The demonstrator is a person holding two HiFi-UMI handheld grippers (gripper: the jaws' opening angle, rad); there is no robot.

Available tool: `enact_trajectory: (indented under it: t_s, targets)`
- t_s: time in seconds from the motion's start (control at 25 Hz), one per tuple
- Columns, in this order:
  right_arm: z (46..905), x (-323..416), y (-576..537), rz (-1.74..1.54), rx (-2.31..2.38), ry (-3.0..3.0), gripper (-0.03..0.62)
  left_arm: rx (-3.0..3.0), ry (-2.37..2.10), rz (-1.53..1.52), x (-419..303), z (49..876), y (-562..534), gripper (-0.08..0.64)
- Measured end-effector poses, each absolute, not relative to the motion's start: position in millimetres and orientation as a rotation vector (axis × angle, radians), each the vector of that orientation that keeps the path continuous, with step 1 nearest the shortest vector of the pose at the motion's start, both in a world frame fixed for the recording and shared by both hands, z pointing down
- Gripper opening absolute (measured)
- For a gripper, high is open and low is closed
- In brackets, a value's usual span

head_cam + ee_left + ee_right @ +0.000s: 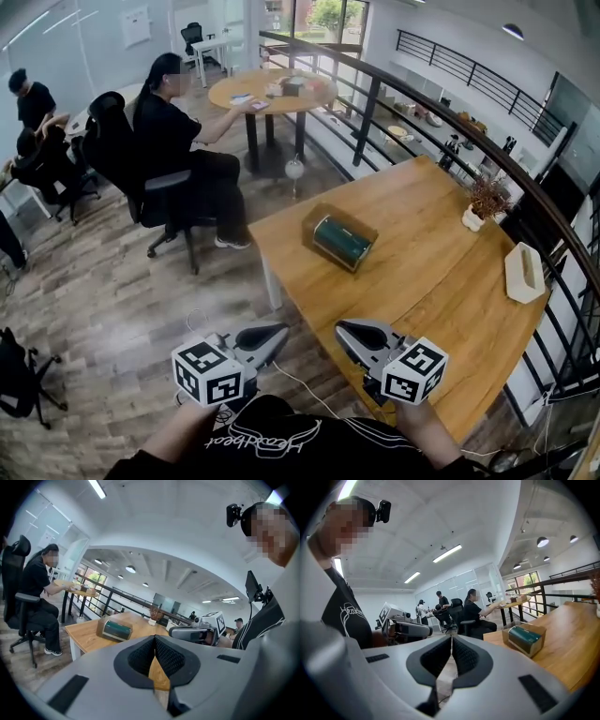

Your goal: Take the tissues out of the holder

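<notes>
The tissue holder [339, 238] is a brown wooden box with a green pack of tissues in it. It lies on the wooden table [422, 281] near the left edge. It also shows in the left gripper view as the holder [115, 628] and in the right gripper view as the holder [526, 639]. My left gripper [284, 330] and right gripper [339, 327] are held side by side close to my body, well short of the holder. The left gripper [155, 637] has its jaws together with nothing in them. The right gripper [451, 637] is likewise shut and holds nothing.
A white box [524, 273] and a small potted plant [485, 202] stand at the table's far right, by a black railing [441, 112]. A seated person [178, 141] in an office chair is at a round table [272, 91] beyond the left end.
</notes>
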State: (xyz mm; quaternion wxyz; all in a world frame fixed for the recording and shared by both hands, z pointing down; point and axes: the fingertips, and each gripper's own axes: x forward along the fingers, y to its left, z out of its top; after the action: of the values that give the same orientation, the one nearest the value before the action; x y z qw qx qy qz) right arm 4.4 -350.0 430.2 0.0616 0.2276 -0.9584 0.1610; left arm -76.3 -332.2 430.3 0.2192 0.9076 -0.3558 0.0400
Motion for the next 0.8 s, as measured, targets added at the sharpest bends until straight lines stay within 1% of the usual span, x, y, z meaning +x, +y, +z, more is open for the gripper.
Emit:
enact_trajectory:
  t_s: [0.32, 0.8]
  targets:
    - [437.5, -5.9, -416.5, 0.523, 0.744, -2.880, 0.018, 2.511, -0.941, 0.117, -86.8, 435.7, -400.8, 0.012]
    - [439.1, -6.8, -566.3, 0.514, 0.962, -2.771, 0.018, 2.527, -0.777, 0.207, -108.3, 446.1, -532.7, 0.012]
